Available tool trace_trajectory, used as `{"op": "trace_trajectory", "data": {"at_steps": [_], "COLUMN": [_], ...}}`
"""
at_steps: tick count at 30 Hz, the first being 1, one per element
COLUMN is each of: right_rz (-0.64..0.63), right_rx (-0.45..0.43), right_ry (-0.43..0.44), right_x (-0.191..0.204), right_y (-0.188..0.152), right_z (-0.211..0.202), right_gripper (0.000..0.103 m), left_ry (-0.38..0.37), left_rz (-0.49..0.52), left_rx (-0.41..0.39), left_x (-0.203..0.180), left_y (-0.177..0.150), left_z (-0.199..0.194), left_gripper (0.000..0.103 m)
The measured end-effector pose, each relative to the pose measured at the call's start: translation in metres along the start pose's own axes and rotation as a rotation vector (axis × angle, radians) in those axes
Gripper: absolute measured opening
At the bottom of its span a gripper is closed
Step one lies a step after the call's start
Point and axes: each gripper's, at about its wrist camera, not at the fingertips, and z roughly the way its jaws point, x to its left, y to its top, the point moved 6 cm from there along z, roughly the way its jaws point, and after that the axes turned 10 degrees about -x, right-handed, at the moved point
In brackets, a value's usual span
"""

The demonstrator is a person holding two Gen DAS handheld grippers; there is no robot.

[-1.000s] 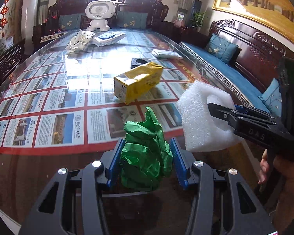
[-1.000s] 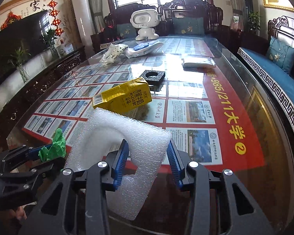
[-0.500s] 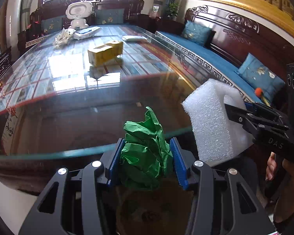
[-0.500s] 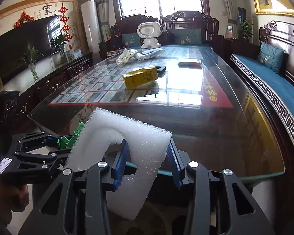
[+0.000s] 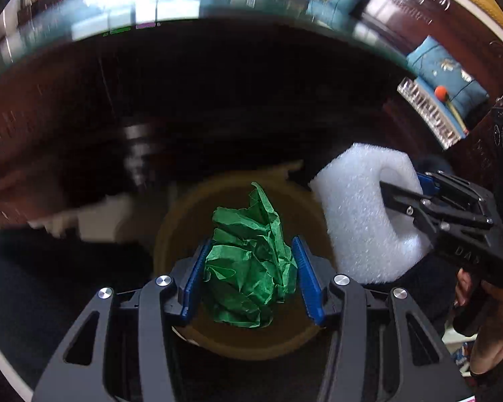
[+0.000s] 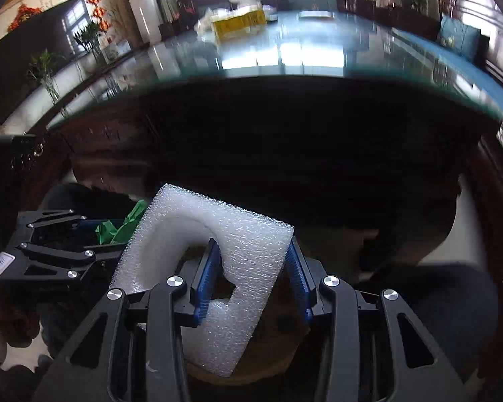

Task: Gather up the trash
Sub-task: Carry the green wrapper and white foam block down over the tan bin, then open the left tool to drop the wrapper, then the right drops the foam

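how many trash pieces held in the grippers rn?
2. Crumpled green paper wad clamped in the left gripper, over a round tan bin. White foam block with a cutout clamped in the right gripper. Nothing else held; bin contents hidden.

Both wrist cameras look steeply down, close, sharing the brown bin (image 5: 171, 234) below.

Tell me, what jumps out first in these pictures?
A crumpled wad of bright green paper, pinched in the left gripper, hangs over a round tan bin beside the dark table. Just right of it, the right gripper clamps a white foam block with a cut-out hole.
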Motion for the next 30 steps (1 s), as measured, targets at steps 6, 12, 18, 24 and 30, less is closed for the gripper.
{"op": "trace_trajectory", "data": {"at_steps": [6,12,18,24,30], "right_rz": [0.04,0.032,0.018,0.002,-0.023], "right_rx": [0.081,0.108,0.131,0.16,0.166], "right_ry": [-0.024,-0.027,0.006,0.034,0.062], "right_x": [-0.009,-0.012,-0.009,-0.004,0.005], "right_y": [-0.033,-0.04,-0.042,-0.045,-0.045], "right_z": [0.024,0.034,0.041,0.051,0.053], "right_gripper": [0.04,0.04,0.04,0.041,0.055], "left_ry": [-0.046,-0.021,0.0,0.02,0.032], "left_rz": [-0.021,-0.013,0.005,0.013,0.011], "left_rx": [0.119,0.137,0.143,0.148,0.137], "left_x": [0.001,0.006,0.011,0.011,0.02], "left_y": [-0.036,-0.036,-0.026,-0.022,-0.019], "left_z": [0.041,0.052,0.052,0.053,0.046], "left_gripper": [0.076,0.085,0.085,0.088,0.088]}}
